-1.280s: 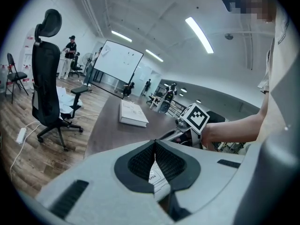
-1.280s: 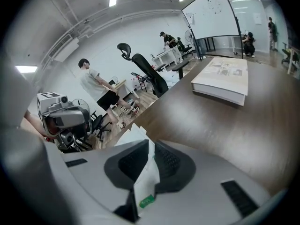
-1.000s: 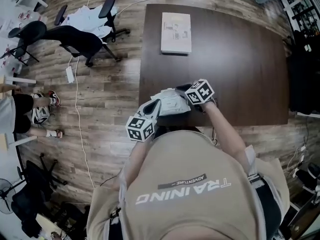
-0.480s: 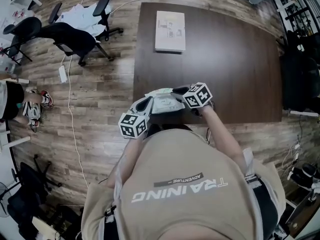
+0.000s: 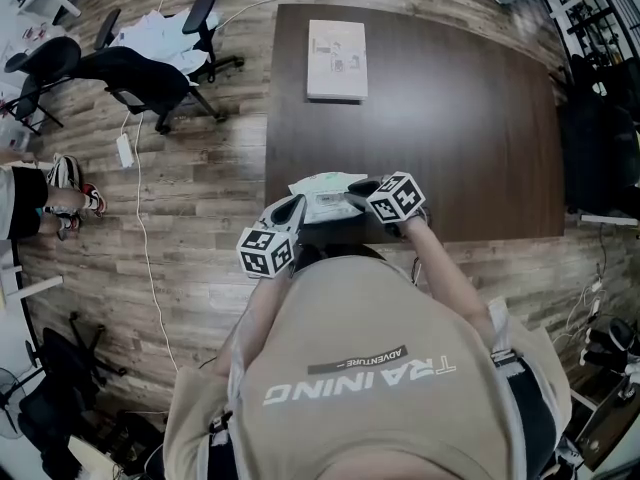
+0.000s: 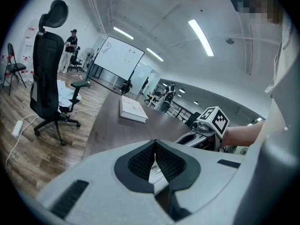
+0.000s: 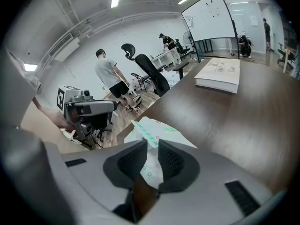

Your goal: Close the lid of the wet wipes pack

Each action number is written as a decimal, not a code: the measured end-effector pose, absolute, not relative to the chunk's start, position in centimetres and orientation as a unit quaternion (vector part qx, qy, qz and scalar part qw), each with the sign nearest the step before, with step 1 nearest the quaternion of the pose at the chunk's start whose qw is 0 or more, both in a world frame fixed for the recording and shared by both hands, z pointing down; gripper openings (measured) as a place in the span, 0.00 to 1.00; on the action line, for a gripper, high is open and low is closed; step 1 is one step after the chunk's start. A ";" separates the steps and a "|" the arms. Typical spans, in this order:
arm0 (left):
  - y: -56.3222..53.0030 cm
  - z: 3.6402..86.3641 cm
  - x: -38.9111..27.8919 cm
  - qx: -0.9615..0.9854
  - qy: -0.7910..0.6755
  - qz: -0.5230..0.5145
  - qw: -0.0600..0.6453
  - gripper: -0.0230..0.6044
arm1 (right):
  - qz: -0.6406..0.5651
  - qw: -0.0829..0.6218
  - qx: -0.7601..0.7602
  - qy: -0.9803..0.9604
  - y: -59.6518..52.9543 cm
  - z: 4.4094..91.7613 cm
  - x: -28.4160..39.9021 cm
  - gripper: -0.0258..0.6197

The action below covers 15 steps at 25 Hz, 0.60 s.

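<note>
Sitting at the near edge of the table (image 5: 450, 118), the wet wipes pack (image 5: 322, 194) is gripped from both ends. The left gripper (image 6: 155, 153) is clamped on the thin white lid (image 6: 156, 173), at the pack's end nearer the table's left side. The right gripper (image 7: 152, 144) pinches the opposite end, its jaws narrowed onto the wrapper. A white book (image 5: 337, 46) lies near the table's far edge.
</note>
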<state>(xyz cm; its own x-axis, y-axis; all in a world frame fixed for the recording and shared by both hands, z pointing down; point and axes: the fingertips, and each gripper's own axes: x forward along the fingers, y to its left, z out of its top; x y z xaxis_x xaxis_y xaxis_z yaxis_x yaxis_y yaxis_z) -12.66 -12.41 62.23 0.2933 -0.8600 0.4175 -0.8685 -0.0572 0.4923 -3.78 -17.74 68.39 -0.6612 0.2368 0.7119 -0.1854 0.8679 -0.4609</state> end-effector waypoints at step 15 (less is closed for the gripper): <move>-12.6 62.7 -12.5 0.728 -0.588 -0.004 0.352 0.05 | 0.228 0.466 -0.033 -0.854 -15.5 70.7 -2.5 0.13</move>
<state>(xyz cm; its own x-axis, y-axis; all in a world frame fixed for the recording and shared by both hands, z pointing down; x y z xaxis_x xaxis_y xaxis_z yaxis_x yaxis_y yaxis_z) -12.46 -12.57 62.65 0.3091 -0.8589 0.4084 -0.8533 -0.0609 0.5179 -2.46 -15.54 70.69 -0.5636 0.2679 0.7814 -0.1562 0.8943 -0.4193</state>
